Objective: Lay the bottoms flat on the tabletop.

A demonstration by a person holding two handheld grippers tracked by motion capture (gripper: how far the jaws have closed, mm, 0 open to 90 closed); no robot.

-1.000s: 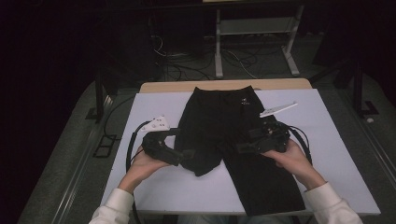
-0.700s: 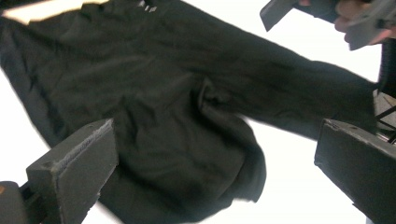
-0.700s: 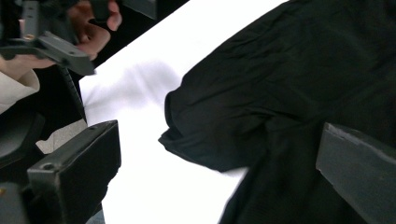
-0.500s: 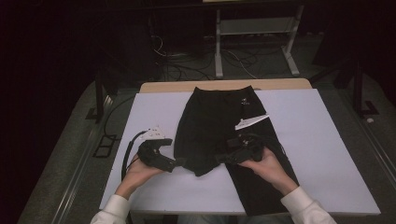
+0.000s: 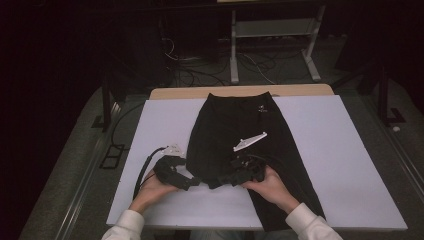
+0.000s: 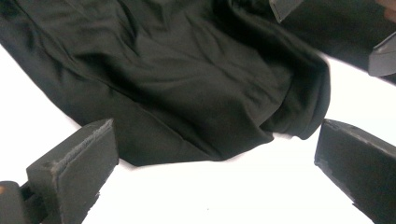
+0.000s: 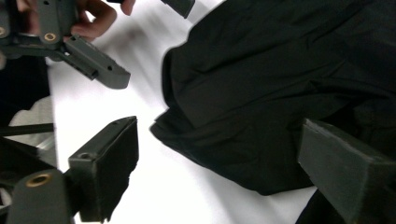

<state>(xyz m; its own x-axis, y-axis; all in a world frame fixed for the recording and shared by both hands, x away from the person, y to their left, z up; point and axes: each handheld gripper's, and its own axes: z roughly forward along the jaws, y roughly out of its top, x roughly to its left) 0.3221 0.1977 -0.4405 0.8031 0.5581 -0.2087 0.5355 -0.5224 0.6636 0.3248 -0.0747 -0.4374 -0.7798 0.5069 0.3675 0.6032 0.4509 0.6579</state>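
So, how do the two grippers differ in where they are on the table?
The left gripper sits on the bare white table, beside the edge of the black garment; the right gripper lies over the garment itself. The left gripper points to the right, the right gripper to the left. Both are open, with jaws wide on either side of the same folded cloth end.

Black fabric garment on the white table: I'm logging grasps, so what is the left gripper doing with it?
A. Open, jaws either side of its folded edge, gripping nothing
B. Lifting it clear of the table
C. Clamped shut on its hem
A: in the left gripper view the left gripper has its jaws wide apart, and the black fabric garment lies flat on the white table between them.
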